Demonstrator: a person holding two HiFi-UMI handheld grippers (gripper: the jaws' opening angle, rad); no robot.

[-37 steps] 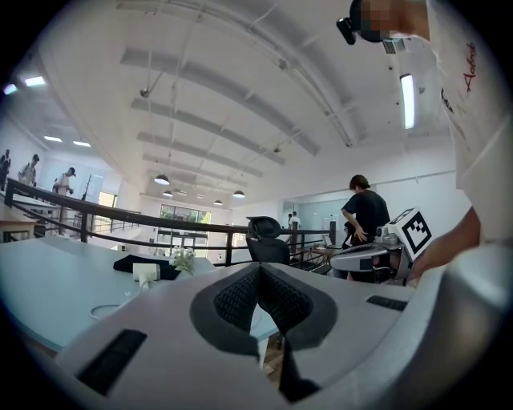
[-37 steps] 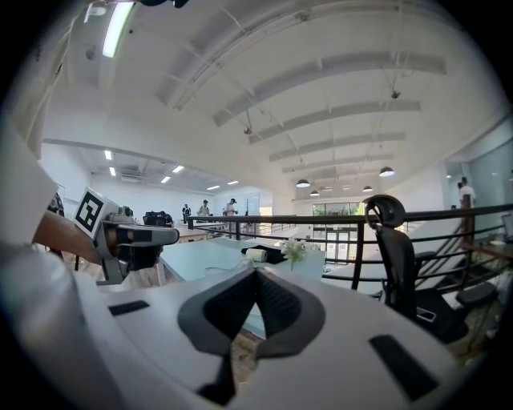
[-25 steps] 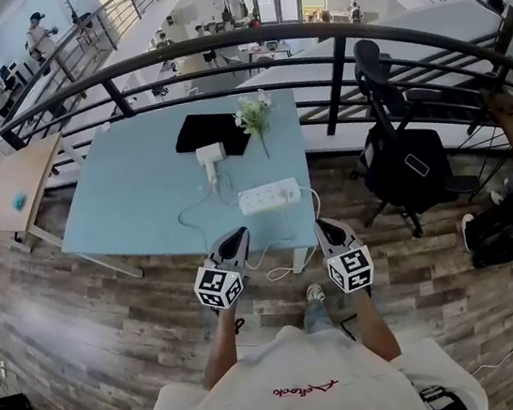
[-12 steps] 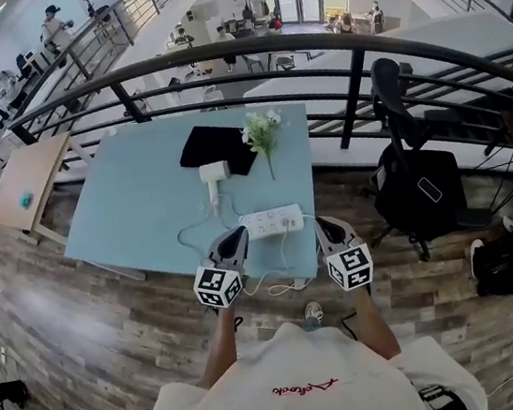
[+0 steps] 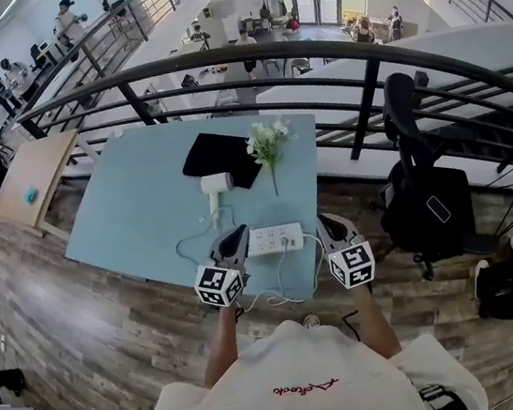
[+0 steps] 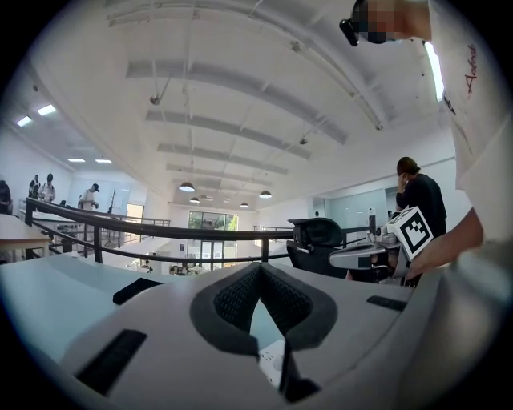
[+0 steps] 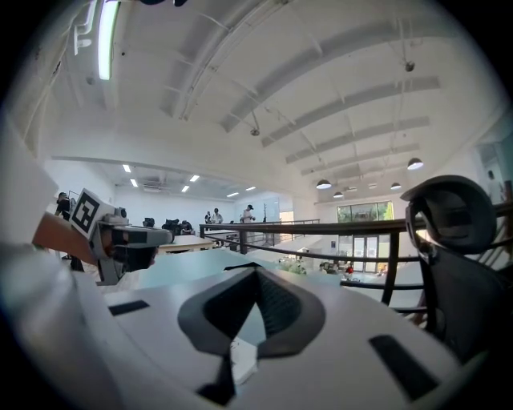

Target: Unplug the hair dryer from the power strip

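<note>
A white hair dryer [image 5: 217,184] lies on the light blue table [image 5: 133,202], its thin white cord [image 5: 188,239] looping toward the white power strip [image 5: 276,239] near the table's front edge. My left gripper [image 5: 238,234] hovers just left of the strip, shut with nothing in it. My right gripper [image 5: 326,222] is just right of the strip, also shut and empty. In the left gripper view the jaws [image 6: 259,266] meet at the tips, and a white bit of the strip [image 6: 272,362] shows beneath. In the right gripper view the jaws [image 7: 256,268] are closed too.
A black cloth [image 5: 221,152] and a sprig of white flowers [image 5: 267,141] sit at the table's far side. A dark metal railing [image 5: 349,54] runs behind the table. A black office chair [image 5: 426,199] stands to the right, and a wooden table [image 5: 26,180] to the left.
The person has stepped up to the table. Both grippers have moved forward from over the floor to either side of the power strip, staying shut.
</note>
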